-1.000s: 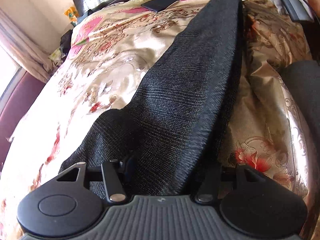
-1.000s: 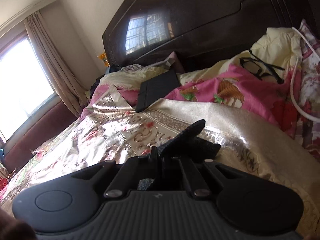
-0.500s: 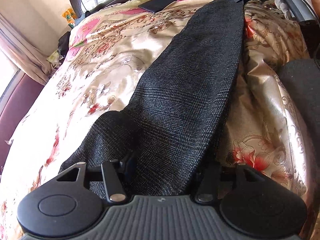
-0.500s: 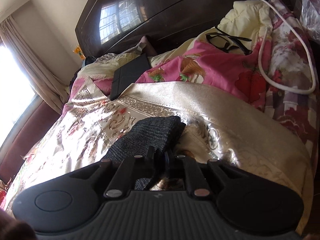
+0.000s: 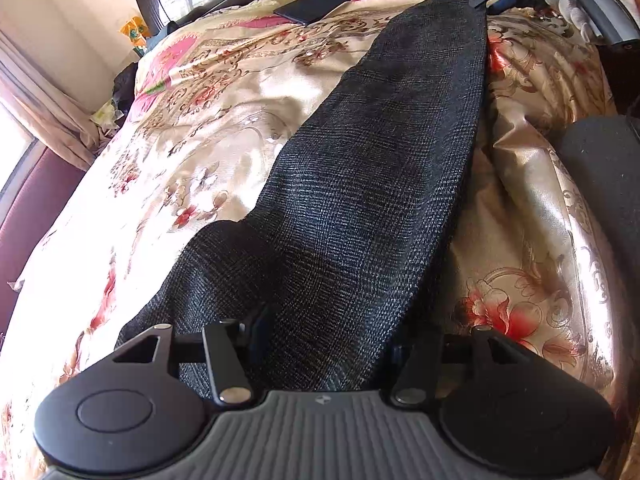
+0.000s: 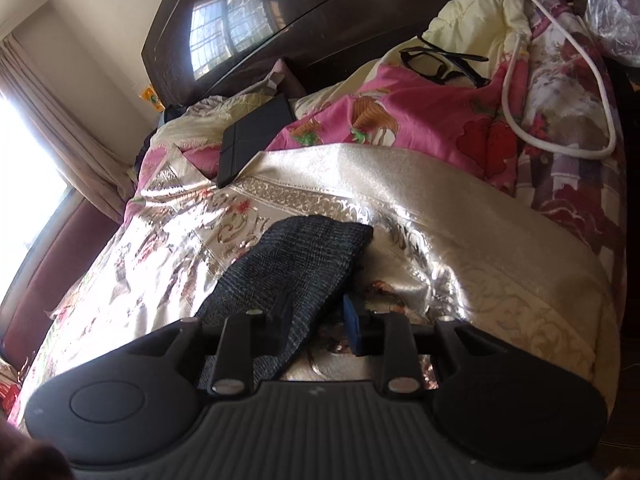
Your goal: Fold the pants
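The left tool (image 5: 324, 344) is about half open, and the wide end of the dark pants (image 5: 372, 208) sits between its fingers; it looks like a grip, but the pads are hard to see. The right tool (image 6: 320, 320) has just been opening, and the far pant end now lies loose against its left finger (image 6: 282, 316). Both tools tilt down over the bed (image 5: 200, 140), where the pants lie stretched out.

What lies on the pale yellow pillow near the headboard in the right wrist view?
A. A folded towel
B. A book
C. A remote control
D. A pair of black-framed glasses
D: black-framed glasses rest folded on the pale yellow pillow, beside a white cable.
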A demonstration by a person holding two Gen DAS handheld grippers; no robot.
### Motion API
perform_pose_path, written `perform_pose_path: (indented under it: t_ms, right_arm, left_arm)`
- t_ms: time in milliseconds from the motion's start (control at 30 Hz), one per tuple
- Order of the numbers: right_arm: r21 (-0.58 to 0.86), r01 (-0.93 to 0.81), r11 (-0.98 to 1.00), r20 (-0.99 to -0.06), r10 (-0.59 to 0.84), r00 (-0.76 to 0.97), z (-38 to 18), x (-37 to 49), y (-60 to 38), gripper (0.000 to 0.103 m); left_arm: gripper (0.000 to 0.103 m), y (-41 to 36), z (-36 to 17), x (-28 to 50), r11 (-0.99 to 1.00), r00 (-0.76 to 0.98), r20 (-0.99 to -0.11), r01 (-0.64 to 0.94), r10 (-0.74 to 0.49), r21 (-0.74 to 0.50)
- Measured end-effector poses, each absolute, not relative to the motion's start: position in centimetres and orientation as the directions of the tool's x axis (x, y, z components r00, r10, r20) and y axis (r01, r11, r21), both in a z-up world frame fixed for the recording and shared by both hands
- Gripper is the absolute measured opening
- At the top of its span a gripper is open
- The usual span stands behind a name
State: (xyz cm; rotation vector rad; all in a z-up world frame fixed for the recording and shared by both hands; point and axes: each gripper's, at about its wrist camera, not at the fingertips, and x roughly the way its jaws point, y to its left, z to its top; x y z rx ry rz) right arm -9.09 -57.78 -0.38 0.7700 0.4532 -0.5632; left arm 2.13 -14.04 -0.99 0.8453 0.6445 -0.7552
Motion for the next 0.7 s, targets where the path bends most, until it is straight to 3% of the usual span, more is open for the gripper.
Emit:
perform_pose_path:
  t_ms: [200,367,633,700]
  right_arm:
    - [0.520,0.602,0.607,-0.558,-0.292,0.777,-1.6,-5.7,-58.7,0.030]
    - [0.516,0.576,0.634,-0.551,-0.269,0.790,-1.4,-3.3,-59.5,0.024]
    - [0.619,0.539,0.571,-0.522,-0.212,0.826,-1.1,-6.6,-58.6,0.036]
    - [0.631,0.517,0.578,-0.516,-0.185,0.836,-1.2,-7.0,-57.9,0.046]
  left_arm:
    - [0.068,-14.1,-1.0,2.1,0.448,0.574,-0.754,0.793,-0.319,0.414]
    - [0.071,-14.2,-1.0,2.3,0.444,0.572,-0.757,0.794,-0.317,0.415]
    - [0.075,-13.8,-1.0,2.5,0.459,0.570,-0.753,0.793,-0.329,0.400]
    - [0.076,-13.7,-1.0,2.6,0.464,0.569,-0.752,0.793,-0.332,0.395]
